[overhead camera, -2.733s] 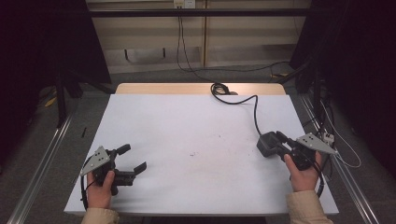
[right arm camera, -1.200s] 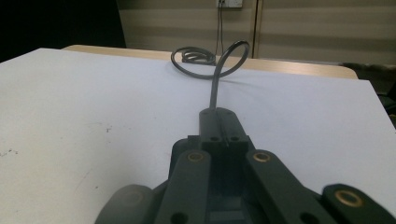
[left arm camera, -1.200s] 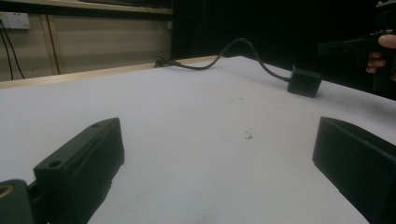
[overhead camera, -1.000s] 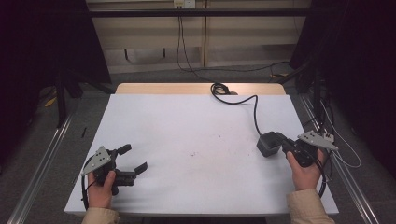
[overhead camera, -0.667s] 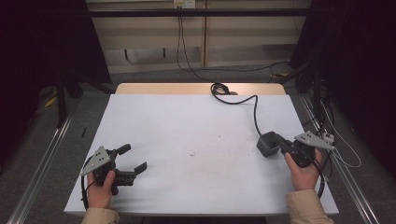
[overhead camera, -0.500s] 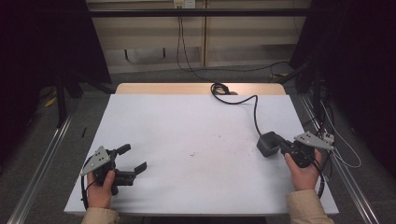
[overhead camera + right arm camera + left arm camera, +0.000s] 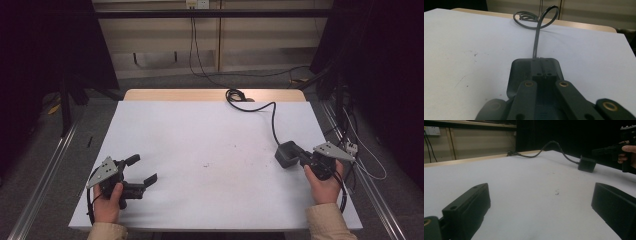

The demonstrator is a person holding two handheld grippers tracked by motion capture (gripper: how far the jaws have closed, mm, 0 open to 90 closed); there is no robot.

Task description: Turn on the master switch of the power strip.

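White table (image 7: 210,135) before a beige wall, left gripper (image 7: 141,171) near its front left with jaws spread wide and empty, right gripper (image 7: 543,72) with jaws pressed together above a dark power adapter (image 7: 286,154), its cable (image 7: 272,117) running to the far edge.

Black adapter block (image 7: 535,75) — its near half (under the right tool's (image 7: 543,72) closed jaws) hidden.

High view overlooks the table (image 7: 210,130); both gripper views skim it low.
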